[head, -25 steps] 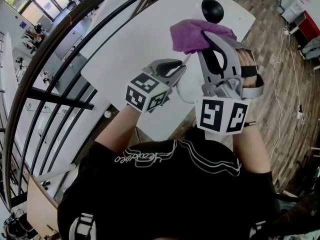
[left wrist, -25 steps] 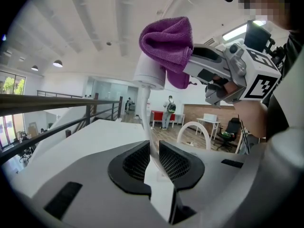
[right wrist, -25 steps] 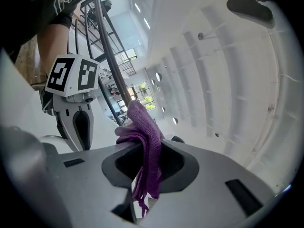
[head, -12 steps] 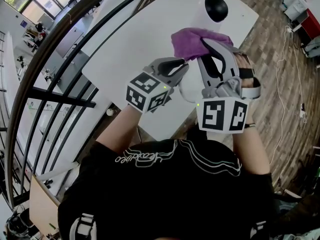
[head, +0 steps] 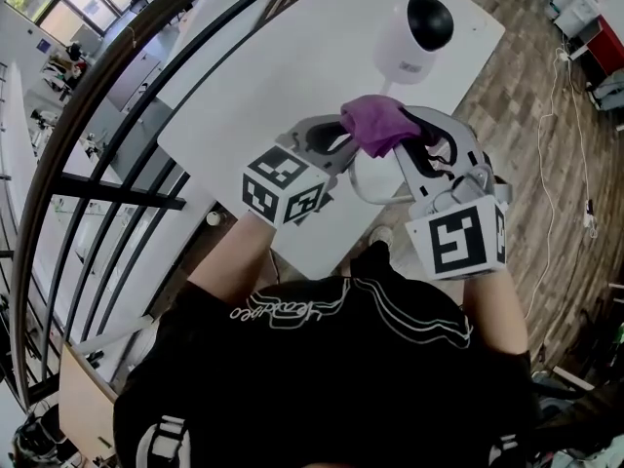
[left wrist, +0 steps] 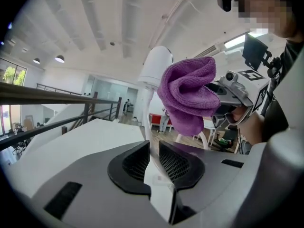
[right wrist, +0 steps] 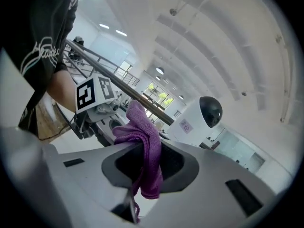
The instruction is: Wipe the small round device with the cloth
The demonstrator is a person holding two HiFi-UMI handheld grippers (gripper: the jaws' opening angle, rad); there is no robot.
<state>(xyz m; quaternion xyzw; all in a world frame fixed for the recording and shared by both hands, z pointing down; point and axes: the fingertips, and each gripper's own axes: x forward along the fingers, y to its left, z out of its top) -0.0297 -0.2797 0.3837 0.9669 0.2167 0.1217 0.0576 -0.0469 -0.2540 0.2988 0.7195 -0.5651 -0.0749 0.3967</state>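
Step in hand (my read): bringing cloth (head: 375, 125) to device (head: 414, 37); the round head isn't wiped yet. Your left claw (left wrist: 153, 151) is clenched on the device by its thin white stem (left wrist: 148, 122), holding it over the tabletop (head: 263, 76), far right. Your right claw (right wrist: 142, 160) grips the purple cloth just beside the stem (contact unclear). Next: slide cloth up to the head & rub lightly, w/ left grip steady. Long axis runs from left claw to the far side; black dome (head: 429, 19) faces up & away.

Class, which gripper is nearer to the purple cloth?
Right. The right gripper has the purple cloth pinched between its jaws. The left gripper, clamped on a thin white cable, sits close beside the cloth, not gripping it.
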